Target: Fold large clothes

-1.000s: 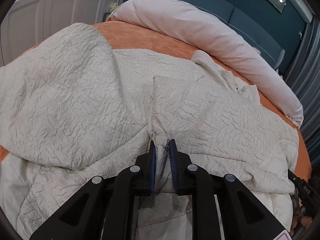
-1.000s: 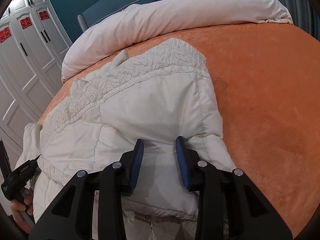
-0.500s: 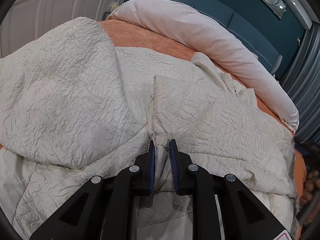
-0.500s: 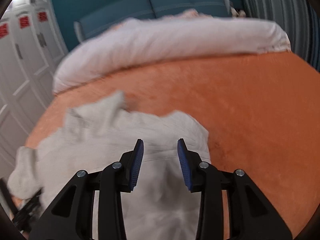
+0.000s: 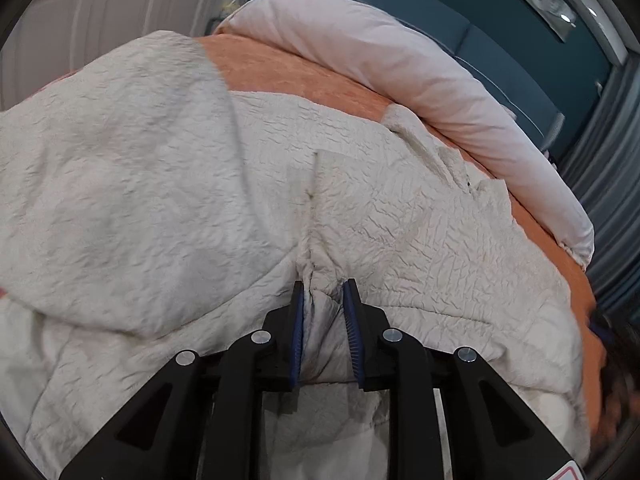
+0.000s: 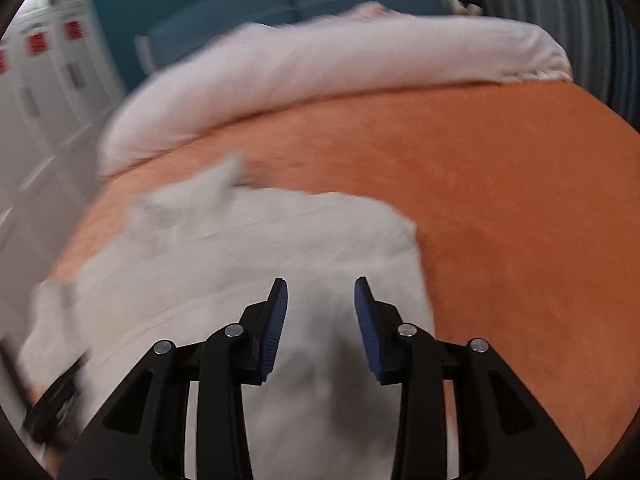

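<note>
A cream quilted coat point(image 5: 200, 184) lies spread on the orange bed point(image 5: 300, 76). My left gripper point(image 5: 323, 292) is shut on a pinched fold of the coat near its middle seam. In the right wrist view the coat point(image 6: 280, 248) shows blurred on the orange bed point(image 6: 500, 208). My right gripper point(image 6: 320, 294) is open and empty, hovering above the coat's near edge.
A rolled pale pink duvet point(image 5: 400, 64) lies along the far side of the bed, also in the right wrist view point(image 6: 320, 68). A teal headboard point(image 6: 248, 4) stands behind it. White wardrobe doors point(image 6: 44, 92) stand at the left. Grey curtains point(image 5: 608, 152) hang at the right.
My right gripper has lifted off the coat and moved back, staying open; its view is now blurred. My left gripper keeps its hold and has barely moved.
</note>
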